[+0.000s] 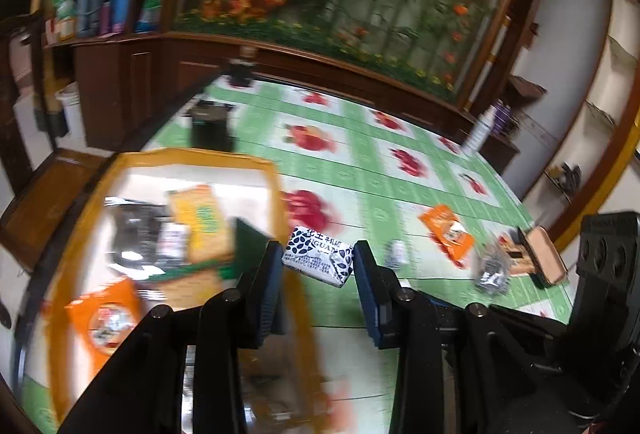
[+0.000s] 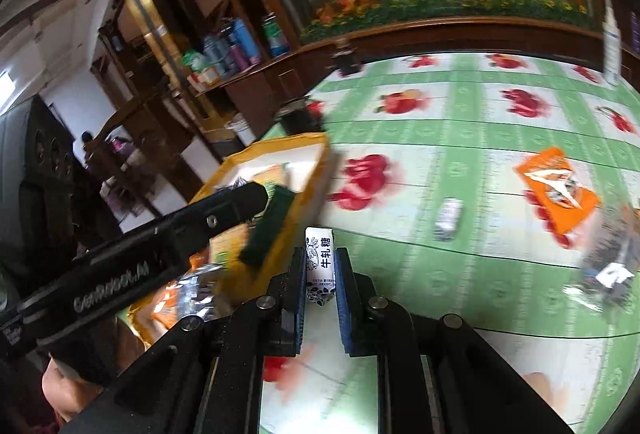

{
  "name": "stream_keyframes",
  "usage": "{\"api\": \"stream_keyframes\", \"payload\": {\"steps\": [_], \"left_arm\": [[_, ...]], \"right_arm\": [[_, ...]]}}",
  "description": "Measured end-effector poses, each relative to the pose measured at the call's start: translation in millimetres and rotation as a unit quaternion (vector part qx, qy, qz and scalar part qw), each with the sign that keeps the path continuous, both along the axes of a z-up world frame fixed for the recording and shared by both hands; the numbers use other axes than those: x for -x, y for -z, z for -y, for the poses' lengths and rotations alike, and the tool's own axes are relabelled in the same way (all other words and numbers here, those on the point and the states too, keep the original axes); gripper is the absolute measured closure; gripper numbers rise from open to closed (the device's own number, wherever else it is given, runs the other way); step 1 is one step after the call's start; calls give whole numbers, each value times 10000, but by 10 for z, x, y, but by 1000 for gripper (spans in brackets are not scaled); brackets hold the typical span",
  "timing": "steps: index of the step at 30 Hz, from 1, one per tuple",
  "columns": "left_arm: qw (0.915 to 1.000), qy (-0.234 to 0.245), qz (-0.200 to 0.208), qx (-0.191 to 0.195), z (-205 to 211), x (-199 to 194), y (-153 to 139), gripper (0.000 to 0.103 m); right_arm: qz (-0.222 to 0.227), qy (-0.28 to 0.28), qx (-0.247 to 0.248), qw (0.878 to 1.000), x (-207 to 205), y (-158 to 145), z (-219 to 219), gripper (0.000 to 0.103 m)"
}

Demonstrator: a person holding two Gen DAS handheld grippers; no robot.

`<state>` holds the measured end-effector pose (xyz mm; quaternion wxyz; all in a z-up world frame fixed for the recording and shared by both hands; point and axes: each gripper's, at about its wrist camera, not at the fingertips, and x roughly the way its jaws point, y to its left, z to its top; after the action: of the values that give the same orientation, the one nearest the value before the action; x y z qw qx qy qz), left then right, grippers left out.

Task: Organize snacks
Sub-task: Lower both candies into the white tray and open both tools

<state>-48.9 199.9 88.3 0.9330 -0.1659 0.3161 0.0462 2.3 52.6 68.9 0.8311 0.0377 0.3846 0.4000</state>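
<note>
A yellow-rimmed tray (image 1: 276,186) holds several snack packets; it also shows in the right wrist view (image 2: 316,170). My left gripper (image 1: 316,262) is shut on a blue-and-white nougat packet (image 1: 318,261), held beside the tray's right rim. My right gripper (image 2: 319,266) is shut on a white nougat bar (image 2: 319,258), just right of the tray. The left gripper's arm (image 2: 160,246) crosses over the tray in the right wrist view. An orange packet (image 1: 448,234), a small white candy (image 1: 396,252) and a silver packet (image 1: 492,270) lie on the green tablecloth.
A dark jar (image 1: 210,128) stands behind the tray. A brown case (image 1: 540,254) lies at the table's right edge. A white bottle (image 1: 478,132) stands at the far right. A wooden cabinet (image 1: 360,70) borders the table's far edge.
</note>
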Motion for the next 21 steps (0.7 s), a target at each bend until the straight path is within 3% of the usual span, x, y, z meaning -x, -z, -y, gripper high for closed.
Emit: {"api": "stream_keyframes", "payload": {"steps": [9,21], "left_arm": [[9966,-759,-229,230,-750,222,207,68],[9938,-925,-467,398,-914,227,432,68]], "right_arm": [[-12,-530,134,9985,183,71,-530,88],[-116,-710,399,9966,203,294,-809,88]]}}
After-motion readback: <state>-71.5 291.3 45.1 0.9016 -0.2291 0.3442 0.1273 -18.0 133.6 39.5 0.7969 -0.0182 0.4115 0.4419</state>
